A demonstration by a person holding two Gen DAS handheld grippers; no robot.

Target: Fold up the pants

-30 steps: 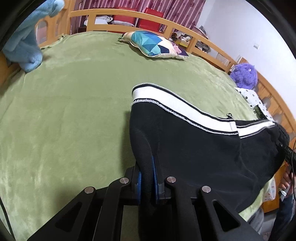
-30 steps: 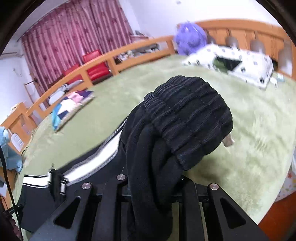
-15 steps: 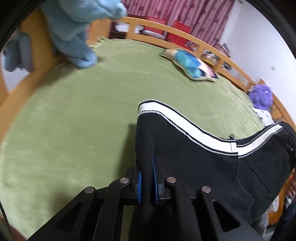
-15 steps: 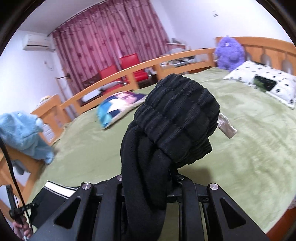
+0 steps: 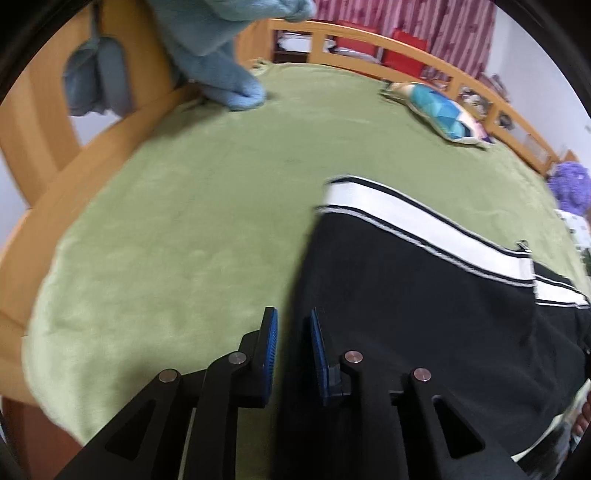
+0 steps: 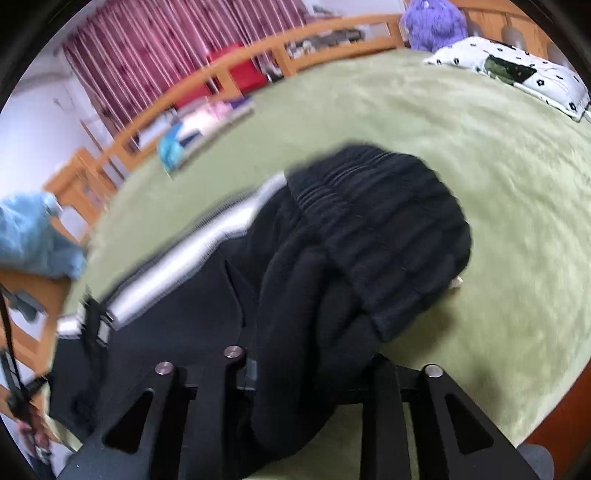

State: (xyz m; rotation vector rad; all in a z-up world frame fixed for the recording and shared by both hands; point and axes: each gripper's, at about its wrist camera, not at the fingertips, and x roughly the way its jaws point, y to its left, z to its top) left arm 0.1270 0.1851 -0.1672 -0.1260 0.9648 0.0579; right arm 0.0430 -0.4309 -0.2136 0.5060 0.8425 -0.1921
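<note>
Black pants [image 5: 424, 306] with a white side stripe [image 5: 417, 218] lie on the green bed cover [image 5: 192, 221]. My left gripper [image 5: 290, 354] is open, its blue pads [image 5: 269, 347] apart at the pants' left edge, holding nothing. In the right wrist view my right gripper [image 6: 310, 373] is shut on the bunched ribbed waistband [image 6: 376, 236], which hides the fingertips. The stripe shows blurred in that view [image 6: 184, 266].
A wooden bed rail [image 5: 51, 177] curves along the left and far sides. A light blue plush [image 5: 221, 70], a patterned cushion [image 5: 439, 110], a purple plush [image 6: 432, 22] and a white dotted pillow [image 6: 517, 70] sit around the bed's edges.
My left gripper has opened and let go of the pants leg, which dropped onto the cover. My right gripper, still holding the waistband, has come down towards the bed.
</note>
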